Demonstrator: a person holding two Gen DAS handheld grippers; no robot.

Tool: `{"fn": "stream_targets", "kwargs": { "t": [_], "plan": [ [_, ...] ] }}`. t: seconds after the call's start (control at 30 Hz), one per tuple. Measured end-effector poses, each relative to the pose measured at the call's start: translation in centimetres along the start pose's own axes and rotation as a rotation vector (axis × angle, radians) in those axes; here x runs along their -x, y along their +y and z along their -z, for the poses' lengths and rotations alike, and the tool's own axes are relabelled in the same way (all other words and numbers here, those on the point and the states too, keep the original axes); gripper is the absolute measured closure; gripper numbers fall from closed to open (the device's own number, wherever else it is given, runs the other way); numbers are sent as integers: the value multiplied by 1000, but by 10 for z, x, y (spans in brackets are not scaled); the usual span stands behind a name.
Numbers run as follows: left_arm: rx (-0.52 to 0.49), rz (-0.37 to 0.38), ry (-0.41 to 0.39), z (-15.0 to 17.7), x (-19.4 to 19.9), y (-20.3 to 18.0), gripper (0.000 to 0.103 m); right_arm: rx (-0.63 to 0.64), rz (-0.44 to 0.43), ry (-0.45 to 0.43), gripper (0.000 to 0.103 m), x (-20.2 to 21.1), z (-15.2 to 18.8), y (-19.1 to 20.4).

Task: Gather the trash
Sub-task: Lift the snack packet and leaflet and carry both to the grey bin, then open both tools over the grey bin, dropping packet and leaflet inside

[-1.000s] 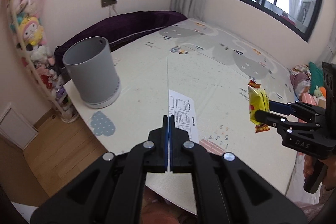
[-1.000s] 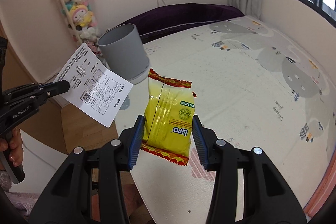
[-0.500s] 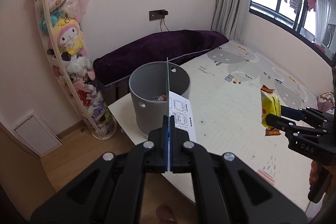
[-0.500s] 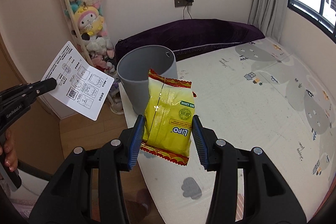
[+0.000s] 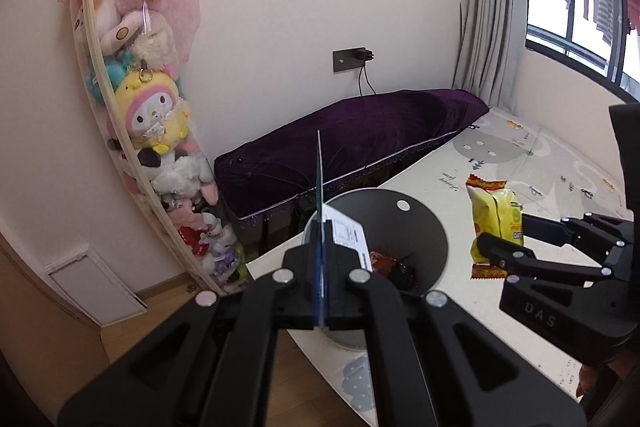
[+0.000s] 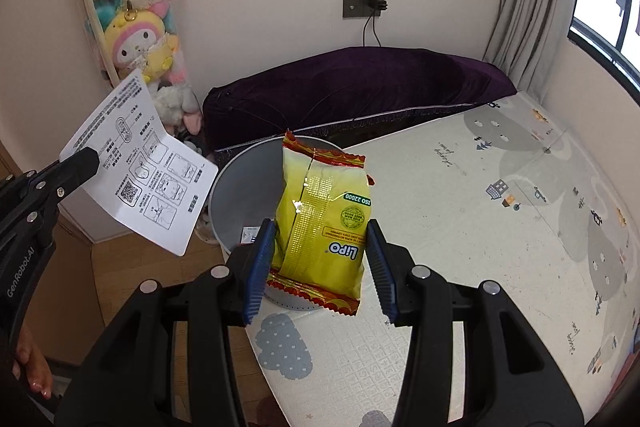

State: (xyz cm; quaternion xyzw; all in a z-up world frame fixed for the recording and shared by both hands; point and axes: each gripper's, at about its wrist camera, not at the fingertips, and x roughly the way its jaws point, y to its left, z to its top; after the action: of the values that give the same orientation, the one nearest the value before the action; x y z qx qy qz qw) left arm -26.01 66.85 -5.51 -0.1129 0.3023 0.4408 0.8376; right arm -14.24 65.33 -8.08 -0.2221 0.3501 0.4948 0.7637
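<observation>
My left gripper is shut on a white printed leaflet, seen edge-on above the near rim of the grey trash bin. The leaflet also shows in the right wrist view, left of the bin. My right gripper is shut on a yellow Lipo snack packet, held upright over the bin's near right side. The packet also shows in the left wrist view, in the right gripper. Some trash lies inside the bin.
The bin stands at the corner of a patterned play mat. A purple cushion lies behind it by the wall. A hanging net of plush toys is at the left. Wooden floor lies below the mat's edge.
Both grippers have moved closer to the bin, keeping the leaflet and the packet. The bin now sits directly under and ahead of them, with its inside visible.
</observation>
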Motion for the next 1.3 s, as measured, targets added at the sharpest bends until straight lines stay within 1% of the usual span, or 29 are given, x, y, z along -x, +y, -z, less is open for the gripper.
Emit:
{"fn": "stream_targets", "kwargs": {
  "t": [0.1, 0.17, 0.23, 0.3, 0.4, 0.47, 0.5, 0.53, 0.57, 0.6, 0.63, 0.7, 0.73, 0.77, 0.83, 1.03, 1.2, 1.27, 1.3],
  "plan": [
    [2, -9, 18, -8, -17, 0, 102, 17, -17, 16, 59, -19, -16, 0],
    [11, 6, 22, -14, -26, 3, 102, 28, -24, 16, 59, -28, -26, 1],
    [14, 37, 28, -23, -41, 6, 102, 28, -25, 26, 59, -39, -36, 1],
    [18, 84, 39, -32, -57, 6, 102, 11, -30, 43, 59, -51, -45, -1],
    [-15, 139, 38, -42, -77, 1, 102, -1, -11, 56, 59, -66, -53, 0],
    [-37, 168, 64, -46, -92, 1, 102, -29, -7, 76, 58, -75, -57, -1],
    [-44, 190, 90, -48, -99, 1, 101, -46, -12, 91, 54, -78, -59, -1],
    [-51, 204, 106, -50, -104, 3, 97, -56, -9, 98, 45, -80, -60, 0],
    [-61, 210, 115, -52, -109, 4, 97, -58, 4, 96, 40, -82, -61, 1],
    [-74, 205, 120, -53, -112, 6, 97, -60, 16, 90, 37, -84, -62, 2],
    [-81, 198, 126, -54, -115, 7, 95, -67, 22, 90, 37, -85, -63, 3],
    [-70, 203, 142, -55, -119, 14, 76, -90, 25, 93, 37, -87, -63, 2],
    [-62, 211, 137, -56, -120, 17, 51, -95, 29, 94, 37, -87, -63, 4],
    [-54, 213, 115, -56, -116, 22, 39, -94, 37, 93, 37, -87, -63, 5],
    [-63, 214, 93, -58, -113, 28, 37, -98, 47, 94, 37, -87, -63, 6],
    [-91, 224, 96, -60, -110, 38, 36, -123, 75, 97, 37, -80, -58, 10],
    [-116, 265, 102, -59, -104, 41, 35, -159, 110, 90, 37, -65, -48, 11],
    [-133, 294, 106, -58, -101, 37, 31, -193, 135, 85, 37, -57, -40, 7],
    [-143, 314, 109, -58, -100, 34, 30, -212, 146, 82, 37, -52, -35, 4]
  ]
}}
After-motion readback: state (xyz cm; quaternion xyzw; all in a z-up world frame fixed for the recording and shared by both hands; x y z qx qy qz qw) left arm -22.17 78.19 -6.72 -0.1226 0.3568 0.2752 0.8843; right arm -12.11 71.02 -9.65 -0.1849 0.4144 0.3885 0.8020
